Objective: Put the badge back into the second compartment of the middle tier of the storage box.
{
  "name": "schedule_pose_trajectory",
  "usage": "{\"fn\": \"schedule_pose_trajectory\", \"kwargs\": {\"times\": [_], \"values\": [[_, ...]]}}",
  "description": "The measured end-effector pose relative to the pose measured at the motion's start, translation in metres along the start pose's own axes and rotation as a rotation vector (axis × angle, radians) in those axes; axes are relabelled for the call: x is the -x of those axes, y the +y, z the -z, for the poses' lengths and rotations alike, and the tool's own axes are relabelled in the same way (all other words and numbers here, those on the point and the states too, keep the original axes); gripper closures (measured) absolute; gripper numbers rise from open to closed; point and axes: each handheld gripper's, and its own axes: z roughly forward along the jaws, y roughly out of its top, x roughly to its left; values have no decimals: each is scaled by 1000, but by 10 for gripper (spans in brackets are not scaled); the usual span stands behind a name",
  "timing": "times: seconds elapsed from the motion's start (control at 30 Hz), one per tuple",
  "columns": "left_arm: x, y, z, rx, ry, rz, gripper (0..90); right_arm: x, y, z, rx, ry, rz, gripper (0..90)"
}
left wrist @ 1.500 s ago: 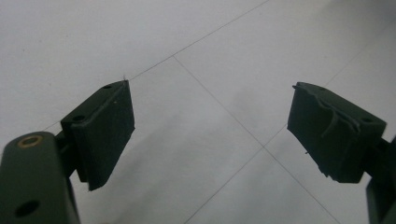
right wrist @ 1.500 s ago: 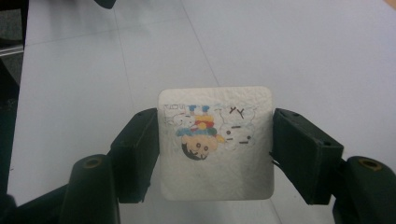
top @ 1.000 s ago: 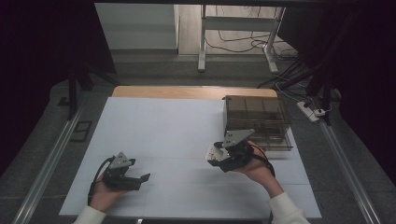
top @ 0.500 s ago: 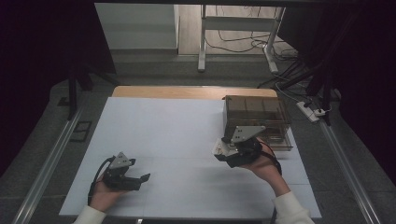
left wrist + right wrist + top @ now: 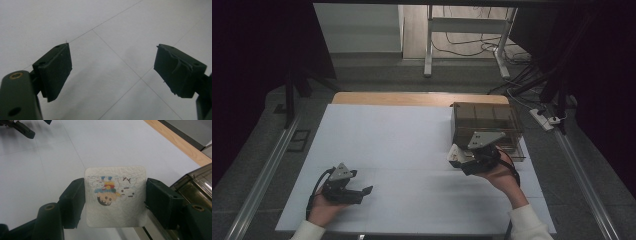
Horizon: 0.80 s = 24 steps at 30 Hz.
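White cartoon coaster (image 5: 115, 196) sits clamped between right gripper (image 5: 115, 202) jaws; left gripper (image 5: 113, 72) gapes.

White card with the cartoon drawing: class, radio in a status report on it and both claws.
Right claw shut on white card, beside brown box. Left claw open over bare table. Nothing in the way.

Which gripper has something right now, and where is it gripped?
The right gripper holds a white square card with a cartoon drawing, clamped by its two opposite side edges. The left gripper is open and holds nothing.
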Motion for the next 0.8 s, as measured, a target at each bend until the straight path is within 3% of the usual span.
{"fn": "schedule_pose_trajectory", "kwargs": {"times": [0.8], "values": [[1, 0, -1, -6, -4, -5, 144, 23, -15, 19, 3, -105, -66, 331]]}}
